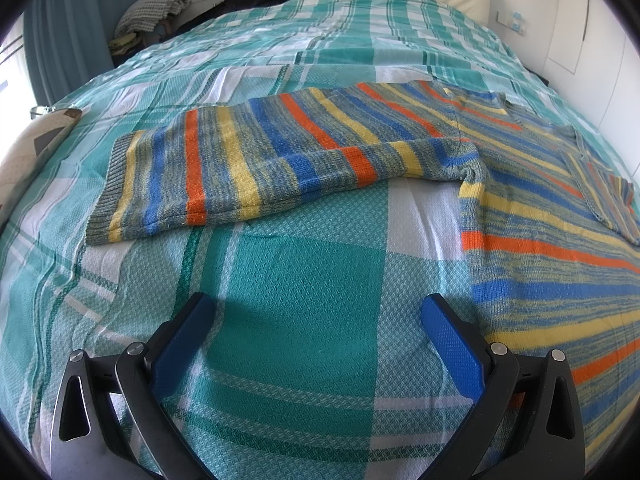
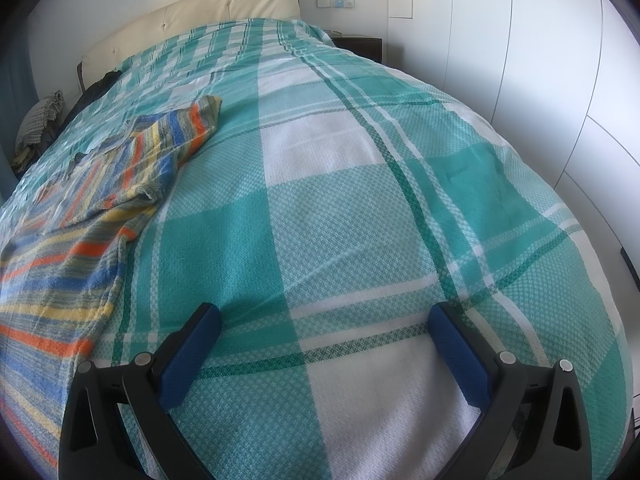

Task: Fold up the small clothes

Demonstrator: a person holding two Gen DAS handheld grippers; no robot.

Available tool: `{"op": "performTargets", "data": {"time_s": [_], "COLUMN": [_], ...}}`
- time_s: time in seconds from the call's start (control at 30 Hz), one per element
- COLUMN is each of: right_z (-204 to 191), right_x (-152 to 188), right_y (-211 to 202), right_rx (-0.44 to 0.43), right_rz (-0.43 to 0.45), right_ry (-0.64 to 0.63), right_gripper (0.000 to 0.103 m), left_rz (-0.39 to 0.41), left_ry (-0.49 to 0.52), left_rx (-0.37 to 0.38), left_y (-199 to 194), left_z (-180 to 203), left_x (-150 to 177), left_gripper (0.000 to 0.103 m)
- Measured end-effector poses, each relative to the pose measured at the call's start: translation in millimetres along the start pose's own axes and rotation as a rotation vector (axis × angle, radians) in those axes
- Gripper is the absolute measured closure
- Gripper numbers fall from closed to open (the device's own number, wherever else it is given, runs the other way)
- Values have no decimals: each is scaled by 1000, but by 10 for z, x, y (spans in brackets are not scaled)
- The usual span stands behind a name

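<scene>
1. Bedroom scene: a bed (image 1: 304, 264) covered with a teal-and-white plaid bedspread (image 2: 360, 208), cream padded headboard (image 2: 224, 4) at the far end, white wardrobe doors (image 2: 540, 80) along the right wall, a blue curtain (image 1: 80, 20) at far left.
2. Striped knit sweater (image 1: 540, 220) lies flat on the bedspread: orange, blue and yellow bands on a grey-green ground. In the left wrist view the body fills the right side, running from the near edge toward the headboard.
3. One sleeve (image 1: 248, 164) stretches leftward from the body, long axis across the bed; its ribbed cuff (image 1: 112, 188) points to the left edge.
4. Right wrist view: the same sweater sits at the left of frame, the other sleeve (image 2: 188, 124) angled up toward the headboard, cuff farthest away.
5. Left gripper (image 1: 316, 312) hovers low over bare bedspread, just beside the sweater's left hem edge, below the spread sleeve. Fingers (image 1: 452, 344) spread wide, holding nothing.
6. Right gripper (image 2: 324, 320) hovers over bare bedspread, right of the sweater's body. Fingers (image 2: 192, 352) likewise parted wide and empty; the left finger is near the sweater's edge, not touching.
7. Open bedspread extends right of the sweater to the bed's right edge and ahead toward the headboard.
8. Crumpled grey cloth (image 1: 160, 8) and a dark garment (image 1: 256, 0) lie at the far left, well apart from the sweater.
</scene>
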State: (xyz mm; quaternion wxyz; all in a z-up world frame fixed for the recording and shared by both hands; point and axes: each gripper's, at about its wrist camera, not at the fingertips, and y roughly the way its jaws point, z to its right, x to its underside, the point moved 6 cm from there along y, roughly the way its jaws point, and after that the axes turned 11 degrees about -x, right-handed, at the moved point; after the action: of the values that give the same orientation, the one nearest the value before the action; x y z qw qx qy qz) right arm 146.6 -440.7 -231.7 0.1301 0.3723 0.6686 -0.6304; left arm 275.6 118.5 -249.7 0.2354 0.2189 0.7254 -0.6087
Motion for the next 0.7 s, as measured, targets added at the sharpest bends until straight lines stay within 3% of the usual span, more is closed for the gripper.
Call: {"op": "performTargets", "data": {"time_s": [0.23, 0.37, 0.43, 0.5, 0.6, 0.7], "right_z": [-4, -7, -6, -5, -3, 0], "right_x": [8, 10, 10, 10, 17, 17], "right_y": [2, 0, -3, -4, -14, -14], "right_rx": [10, 6, 2, -2, -6, -3], "right_rz": [-3, -1, 1, 2, 6, 6], "right_ry": [-6, -3, -1, 1, 3, 2], "right_gripper": [1, 1, 1, 1, 0, 0], "left_rz": [-5, -163, -168, -99, -107, -236], "left_ry": [0, 46, -44, -159, -368, -570], "left_rx": [3, 67, 195, 283, 216, 273], "left_y": [7, -83, -295, -459, -275, 219], "left_z": [1, -86, -294, -665, -1357, -1764], "left_x": [11, 32, -15, -194, -483, -564], "left_gripper": [0, 1, 1, 1, 1, 2]}}
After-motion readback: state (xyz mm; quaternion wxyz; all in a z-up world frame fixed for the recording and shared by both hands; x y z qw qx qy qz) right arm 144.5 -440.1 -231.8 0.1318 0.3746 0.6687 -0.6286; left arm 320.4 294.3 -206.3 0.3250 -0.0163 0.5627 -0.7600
